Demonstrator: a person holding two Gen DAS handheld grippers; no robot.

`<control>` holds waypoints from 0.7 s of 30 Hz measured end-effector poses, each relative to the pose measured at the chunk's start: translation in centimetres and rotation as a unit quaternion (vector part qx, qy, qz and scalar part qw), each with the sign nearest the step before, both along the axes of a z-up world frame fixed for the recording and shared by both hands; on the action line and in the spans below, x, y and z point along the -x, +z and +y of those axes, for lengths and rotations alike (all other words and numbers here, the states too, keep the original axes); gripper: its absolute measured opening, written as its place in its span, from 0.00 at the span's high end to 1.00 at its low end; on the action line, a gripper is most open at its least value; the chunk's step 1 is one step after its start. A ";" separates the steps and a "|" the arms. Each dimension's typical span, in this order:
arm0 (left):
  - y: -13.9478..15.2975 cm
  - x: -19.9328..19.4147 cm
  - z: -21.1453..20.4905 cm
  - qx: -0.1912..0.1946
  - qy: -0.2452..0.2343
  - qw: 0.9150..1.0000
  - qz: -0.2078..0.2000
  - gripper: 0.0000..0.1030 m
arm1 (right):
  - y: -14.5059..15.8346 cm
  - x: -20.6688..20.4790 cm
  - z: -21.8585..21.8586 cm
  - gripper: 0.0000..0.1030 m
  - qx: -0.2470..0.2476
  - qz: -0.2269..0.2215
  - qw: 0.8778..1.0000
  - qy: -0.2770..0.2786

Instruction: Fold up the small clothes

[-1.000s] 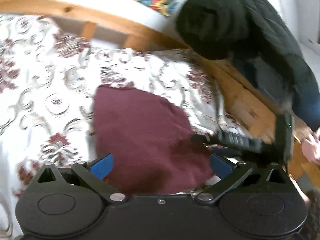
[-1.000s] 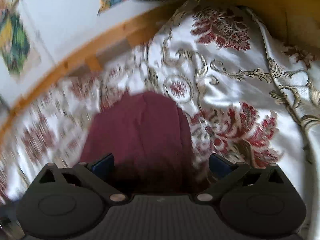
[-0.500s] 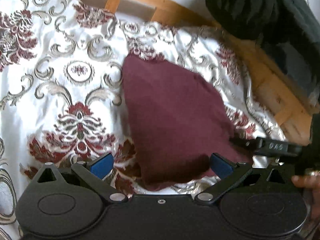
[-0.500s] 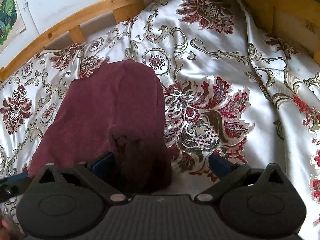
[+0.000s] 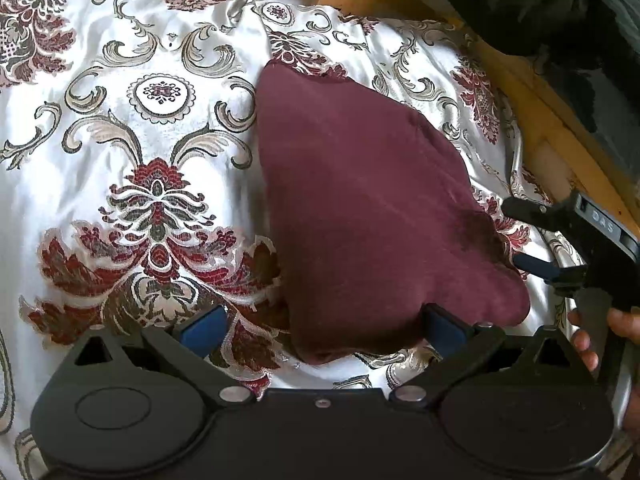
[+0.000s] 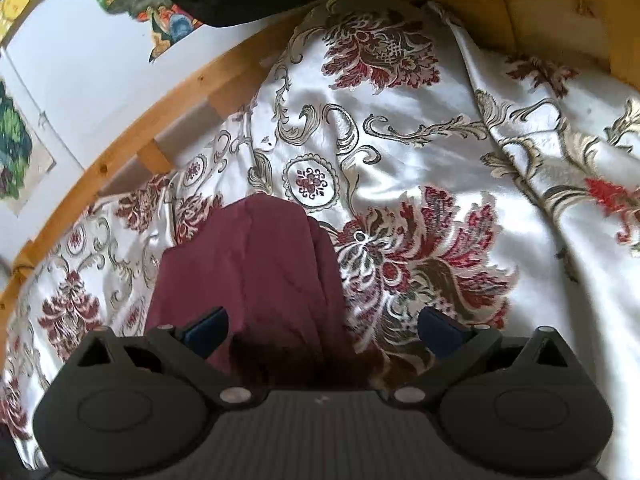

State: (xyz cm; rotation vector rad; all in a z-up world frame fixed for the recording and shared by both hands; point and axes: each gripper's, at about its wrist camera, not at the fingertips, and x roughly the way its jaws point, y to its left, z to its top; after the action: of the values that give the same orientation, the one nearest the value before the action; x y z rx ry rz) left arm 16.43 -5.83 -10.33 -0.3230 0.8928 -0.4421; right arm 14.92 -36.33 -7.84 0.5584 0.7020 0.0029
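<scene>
- Task item: a dark maroon, soft knit garment (image 5: 360, 208) lies on a glossy white satin bedspread (image 5: 120, 152) patterned with red and grey-gold floral scrolls. In the left wrist view it reads as a rough triangle — narrow at the far end, broad and rounded at the near end.
- Left gripper (image 5: 324, 326): blue-padded fingers set wide apart, nothing clamped between them. The near edge of the garment sits between the fingers, closer to the right-hand pad; whether that pad touches the cloth cannot be told.
- Right gripper (image 6: 324, 330): fingers likewise spread wide, holding nothing. In the right wrist view the garment (image 6: 256, 280) runs from the left finger towards the middle of the gap, with a lengthwise fold ridge along its right side.
- In the left wrist view the right gripper (image 5: 532, 240) appears at the right edge, just beside the garment's near right corner — contact cannot be confirmed.
- Surroundings: a light wooden bed frame (image 6: 132, 136) borders the bedspread; a white wall with colourful pictures (image 6: 80, 56) stands behind it; a dark, bulky fabric mass (image 5: 540, 4) occupies the upper right of the left wrist view.
</scene>
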 end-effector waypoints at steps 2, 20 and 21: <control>-0.1 -0.1 0.0 0.002 0.001 1.000 0.003 0.01 | -0.4 -0.9 0.2 0.00 0.003 0.002 1.000 0.002; -0.3 -0.6 0.4 0.022 -0.001 1.000 0.015 0.01 | -3.6 -7.7 0.3 0.10 -0.032 -0.002 0.997 0.071; -0.2 -0.5 0.5 0.026 0.000 1.000 0.014 0.01 | -3.7 -7.7 0.3 0.10 -0.035 -0.001 0.997 0.068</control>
State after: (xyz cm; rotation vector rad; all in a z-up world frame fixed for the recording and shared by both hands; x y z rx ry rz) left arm 16.94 -5.32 -10.49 -0.3776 0.9099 -0.4620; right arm 22.58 -36.02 -11.50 0.5766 0.7387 0.1557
